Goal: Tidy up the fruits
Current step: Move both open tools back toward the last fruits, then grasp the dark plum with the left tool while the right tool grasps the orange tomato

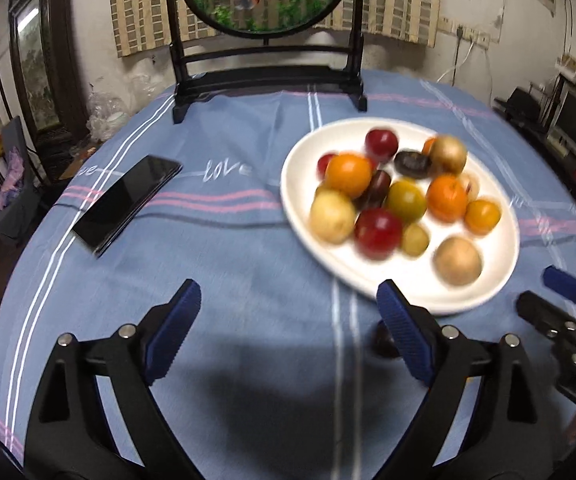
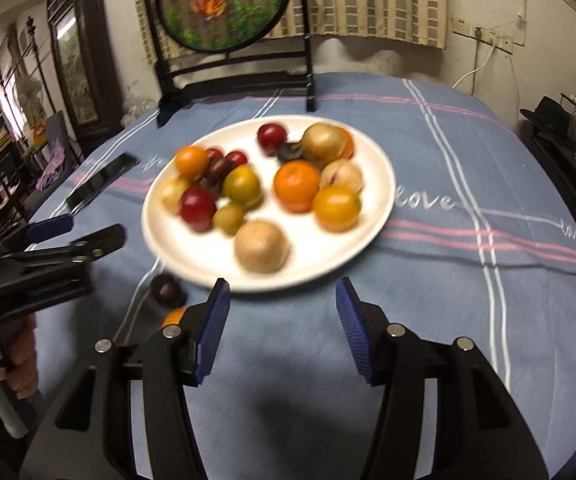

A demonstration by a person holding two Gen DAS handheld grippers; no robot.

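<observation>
Left gripper (image 1: 288, 328) hovering over blue cloth, jaws wide apart, empty — dark plum (image 2: 166, 290) lying just off the white plate (image 2: 371, 216) holding the fruit; right gripper (image 2: 282, 322) likewise gaping, empty.

left gripper (image 1: 289, 322) held low and level, both blue-padded fingers spread wide, nothing between them; seen from the right wrist view it sits at the far left edge, side-on, fingers apart there too, a bare hand (image 2: 6, 364) wrapped round its pale handle; right gripper (image 2: 283, 322) likewise low, fingers parted wide, empty; from the left wrist view it enters at the right edge, one blue pad (image 1: 565, 282) and one black finger showing, well apart from each other; both grippers point toward the far side, roughly parallel, the right one just beside the left.
</observation>
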